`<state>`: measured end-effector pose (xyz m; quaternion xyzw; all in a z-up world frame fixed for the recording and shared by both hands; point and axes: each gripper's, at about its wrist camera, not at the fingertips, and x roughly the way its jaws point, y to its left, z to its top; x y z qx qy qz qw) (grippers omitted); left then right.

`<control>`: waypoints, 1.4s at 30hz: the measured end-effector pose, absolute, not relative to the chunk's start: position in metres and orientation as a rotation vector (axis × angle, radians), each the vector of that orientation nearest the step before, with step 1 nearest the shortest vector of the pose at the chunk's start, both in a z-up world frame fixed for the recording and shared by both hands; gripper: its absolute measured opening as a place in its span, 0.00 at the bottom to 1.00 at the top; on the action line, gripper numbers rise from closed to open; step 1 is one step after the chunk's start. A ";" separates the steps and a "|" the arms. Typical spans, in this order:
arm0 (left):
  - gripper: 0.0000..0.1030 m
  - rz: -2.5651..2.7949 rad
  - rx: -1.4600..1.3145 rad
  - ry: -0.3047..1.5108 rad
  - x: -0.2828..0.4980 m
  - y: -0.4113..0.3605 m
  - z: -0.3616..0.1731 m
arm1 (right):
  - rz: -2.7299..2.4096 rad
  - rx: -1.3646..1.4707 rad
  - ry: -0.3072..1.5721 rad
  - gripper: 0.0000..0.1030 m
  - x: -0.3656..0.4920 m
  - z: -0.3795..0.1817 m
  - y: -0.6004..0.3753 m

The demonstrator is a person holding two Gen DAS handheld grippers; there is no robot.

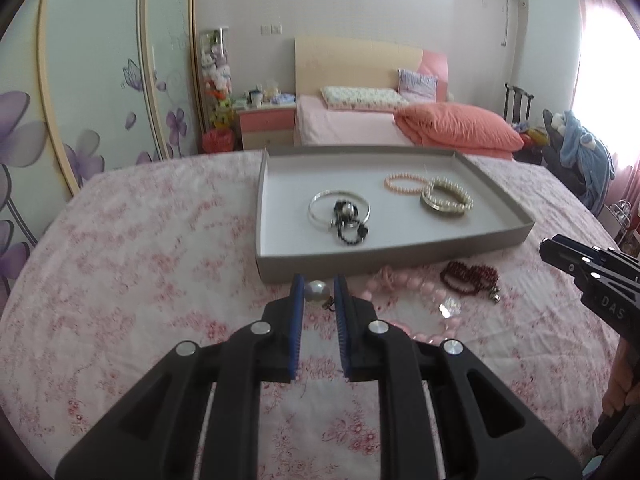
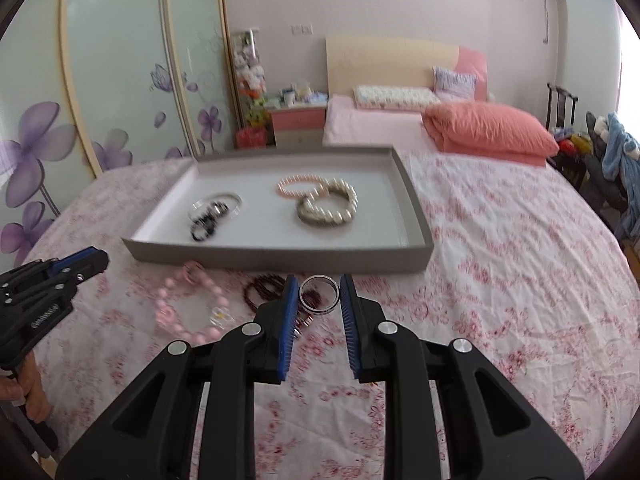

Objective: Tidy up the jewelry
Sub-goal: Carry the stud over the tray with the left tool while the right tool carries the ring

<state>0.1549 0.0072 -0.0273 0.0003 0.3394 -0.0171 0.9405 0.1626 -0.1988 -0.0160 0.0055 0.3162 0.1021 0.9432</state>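
Fingers [image 1: 297, 320] of our left gripper [image 1: 319, 294] pinch a pearl bead [image 1: 317, 291] right at their tips, in the left wrist view. We hold very little of it, and a round, smooth bead could squirt out if the squeeze shifts. A dark bit hangs below it, perhaps a cord or clasp; we cannot tell. Just beyond the fingertips stands the near wall of the grey tray [image 1: 400, 254], so carrying the bead in too low could knock it loose. Right of the fingers lie the pink bead necklace [image 1: 424, 292] and the dark red bracelet [image 1: 470, 278] on the bedspread [image 1: 140, 260].

From the right wrist view, our right gripper [image 2: 319, 296] clamps a silver ring [image 2: 319, 295] edge-on between its tips. Such a thin band could twist and drop. The tray wall lies just ahead here too, and our left gripper sits far to the left, so crossing paths seems unlikely.
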 end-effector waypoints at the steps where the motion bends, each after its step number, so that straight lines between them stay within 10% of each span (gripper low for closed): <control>1: 0.16 -0.032 0.001 0.679 0.153 0.006 -0.024 | 0.210 0.010 0.624 0.22 0.160 -0.011 -0.198; 42: 0.16 -0.005 0.019 0.453 0.171 -0.020 0.029 | 0.171 0.012 0.293 0.22 0.151 0.039 -0.192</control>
